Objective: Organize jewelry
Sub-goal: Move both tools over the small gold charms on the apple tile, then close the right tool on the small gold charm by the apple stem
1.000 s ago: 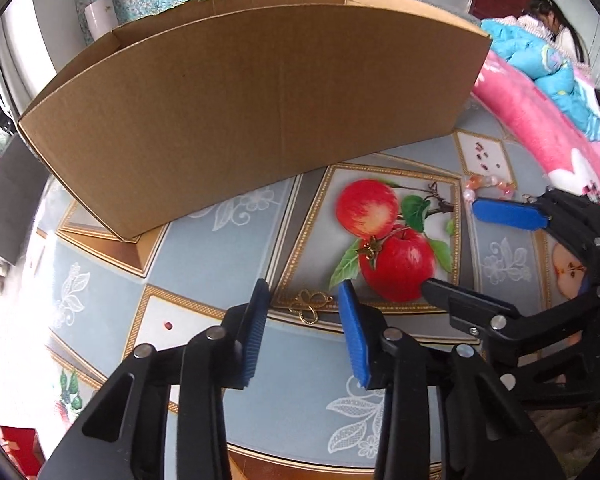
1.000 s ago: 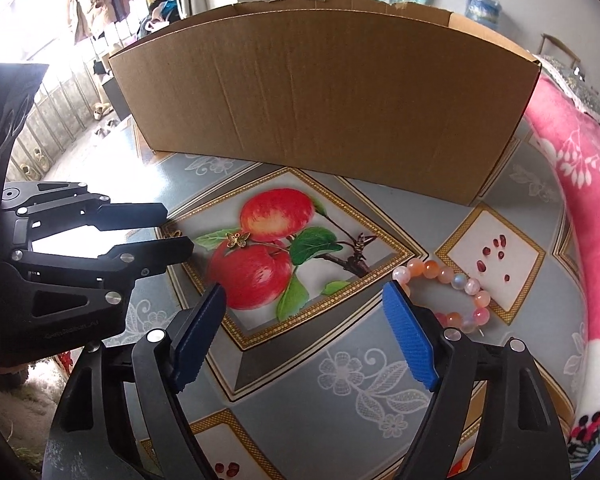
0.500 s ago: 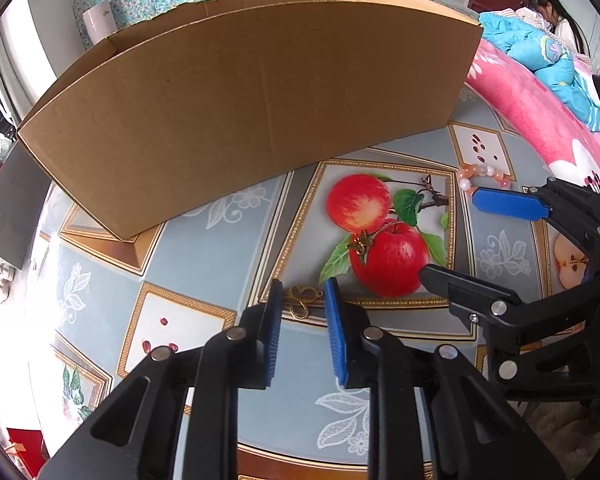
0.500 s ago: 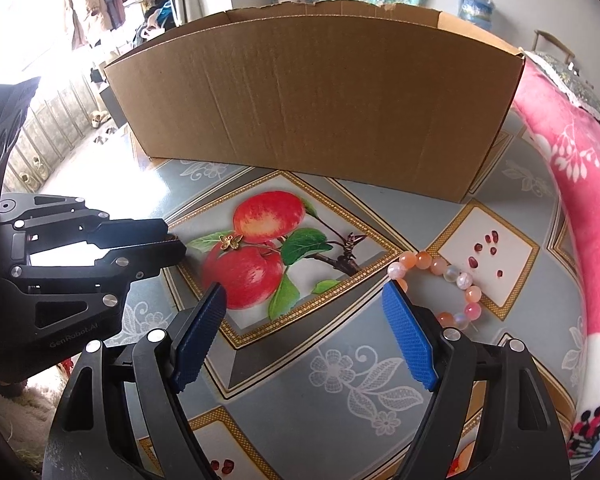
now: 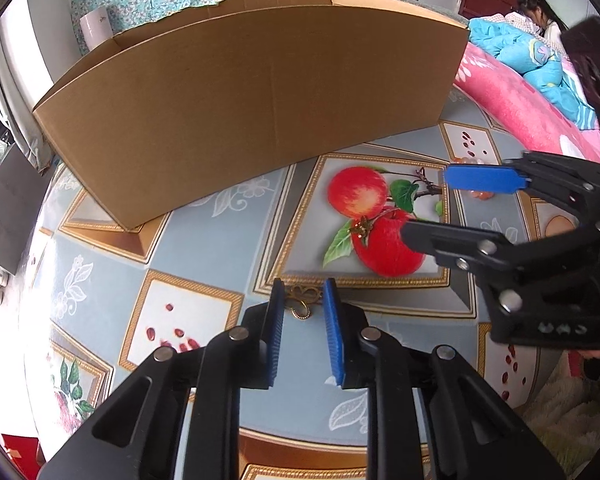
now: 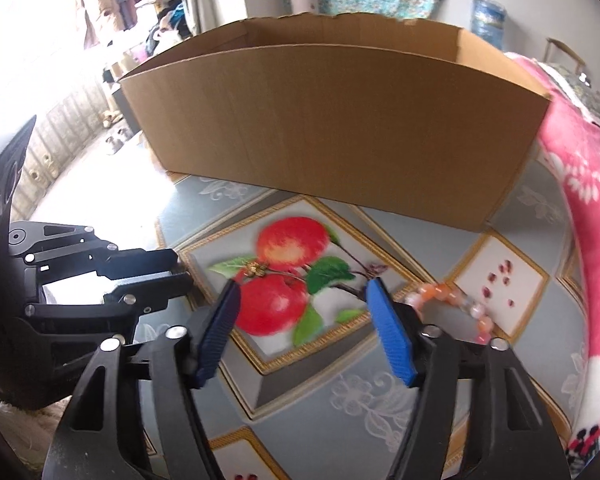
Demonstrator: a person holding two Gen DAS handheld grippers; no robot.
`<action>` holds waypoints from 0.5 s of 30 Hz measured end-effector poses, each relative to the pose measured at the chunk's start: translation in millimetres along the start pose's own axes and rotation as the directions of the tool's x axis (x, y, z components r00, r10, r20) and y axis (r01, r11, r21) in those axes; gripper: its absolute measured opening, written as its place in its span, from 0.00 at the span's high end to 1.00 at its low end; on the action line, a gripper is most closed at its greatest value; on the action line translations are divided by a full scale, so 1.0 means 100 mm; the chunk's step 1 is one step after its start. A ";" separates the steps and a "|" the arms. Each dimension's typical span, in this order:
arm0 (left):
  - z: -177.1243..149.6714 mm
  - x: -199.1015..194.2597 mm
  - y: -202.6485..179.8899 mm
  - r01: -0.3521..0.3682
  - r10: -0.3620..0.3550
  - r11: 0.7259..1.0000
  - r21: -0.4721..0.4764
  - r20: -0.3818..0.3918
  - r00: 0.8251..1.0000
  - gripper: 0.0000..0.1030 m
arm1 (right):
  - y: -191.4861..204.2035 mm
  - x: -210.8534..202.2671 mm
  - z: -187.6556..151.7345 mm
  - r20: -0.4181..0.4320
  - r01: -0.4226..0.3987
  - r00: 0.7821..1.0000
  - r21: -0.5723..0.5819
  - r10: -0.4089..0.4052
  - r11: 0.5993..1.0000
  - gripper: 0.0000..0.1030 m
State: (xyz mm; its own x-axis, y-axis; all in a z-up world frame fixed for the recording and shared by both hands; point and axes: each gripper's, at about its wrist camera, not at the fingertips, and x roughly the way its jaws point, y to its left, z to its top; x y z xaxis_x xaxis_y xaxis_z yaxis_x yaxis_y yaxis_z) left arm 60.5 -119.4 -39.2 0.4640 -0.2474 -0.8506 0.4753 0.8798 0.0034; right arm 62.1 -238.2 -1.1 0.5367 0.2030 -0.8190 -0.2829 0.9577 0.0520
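Note:
A knot-shaped gold ornament (image 5: 302, 300) lies on the fruit-print tablecloth (image 5: 204, 248). My left gripper (image 5: 303, 307) is shut on it, with a blue pad against each side. From the right wrist view, the left gripper (image 6: 182, 270) shows at the left. My right gripper (image 6: 302, 292) hovers over the printed apples; its jaws are closing with nothing between them. A tiny gold earring (image 6: 256, 268) rests just beyond its left fingertip. A peach bead bracelet (image 6: 452, 300) lies right of its right finger. In the left wrist view, the right gripper (image 5: 426, 204) partly hides the bracelet (image 5: 482, 196).
A large open cardboard box (image 5: 240, 100) (image 6: 332, 132) stands across the back of the table. A pink blanket (image 5: 512, 96) (image 6: 580, 200) borders the right side, with a person (image 5: 536, 8) beyond it. A dark panel (image 5: 8, 216) is at the left.
My left jaws have closed in around the gold ornament. My right jaws have narrowed from wide open. Both hands have stayed almost in place.

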 end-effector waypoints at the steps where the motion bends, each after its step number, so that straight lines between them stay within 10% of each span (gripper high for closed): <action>1: -0.01 -0.01 0.02 0.000 0.000 1.000 -0.001 0.002 1.000 0.81 | 0.03 0.04 0.02 -0.006 -0.009 1.000 -0.007 0.009 1.000 0.46; 15: -0.09 -0.08 0.20 0.027 -0.026 0.999 -0.017 0.027 0.999 0.81 | 0.24 0.24 0.12 -0.059 -0.051 0.997 -0.174 0.041 0.983 0.76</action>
State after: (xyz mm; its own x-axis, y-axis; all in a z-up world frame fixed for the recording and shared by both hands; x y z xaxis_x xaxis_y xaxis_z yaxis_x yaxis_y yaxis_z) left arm 58.9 -96.2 -37.0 0.4714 -0.2815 -0.8358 0.4745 0.8798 -0.0287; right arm 77.9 -208.0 -13.1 0.4770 0.2297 -0.8484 -0.4438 0.8961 -0.0069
